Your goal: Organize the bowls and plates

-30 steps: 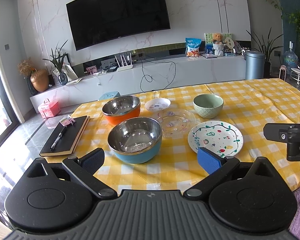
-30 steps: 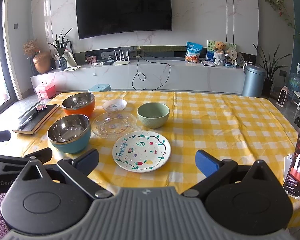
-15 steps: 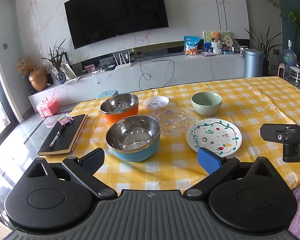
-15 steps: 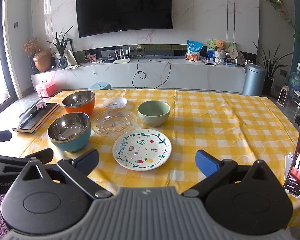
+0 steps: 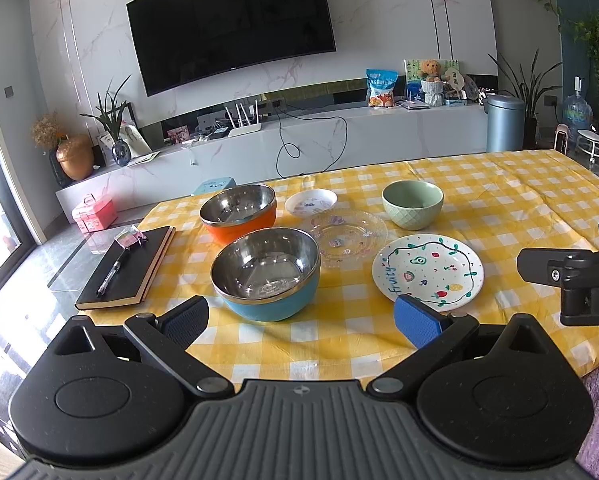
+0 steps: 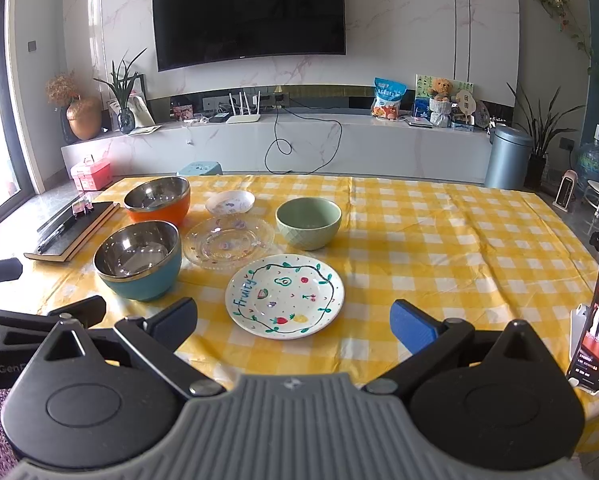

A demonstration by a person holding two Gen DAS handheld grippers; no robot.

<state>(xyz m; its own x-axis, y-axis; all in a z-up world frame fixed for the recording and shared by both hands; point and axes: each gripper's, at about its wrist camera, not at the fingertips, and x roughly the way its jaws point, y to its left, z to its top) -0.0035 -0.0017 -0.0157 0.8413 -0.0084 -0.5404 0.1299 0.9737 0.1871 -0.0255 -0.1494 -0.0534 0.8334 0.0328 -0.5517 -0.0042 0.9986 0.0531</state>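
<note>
Both grippers are held above the near edge of the surface (image 6: 439, 240), which is covered by a yellow-and-white checked cloth. The left gripper (image 5: 301, 316) is spread wide with nothing between its blue pads, and it is aimed at the blue-sided steel bowl (image 5: 265, 280) just ahead of it. The right gripper (image 6: 293, 322) is likewise spread wide and empty, with the white round plate painted with fruit and the word "Fruity" (image 6: 284, 295) seen between its fingers.

Behind the blue-sided bowl, an orange-sided steel bowl (image 5: 238, 213) is placed. A clear glass plate with small coloured motifs (image 6: 229, 242) is laid between the steel bowls and the pale green ceramic bowl with a diamond-textured wall (image 6: 308, 223); its near rim lies just beside the painted plate, and contact cannot be judged. A small white patterned saucer (image 6: 230, 202) is set behind the glass plate.

At the left end of the surface, a black notebook (image 5: 129, 270) is laid with a pen (image 5: 109, 274) on its cover. At the right edge, a phone with a lit screen (image 6: 597, 330) is propped upright.
</note>
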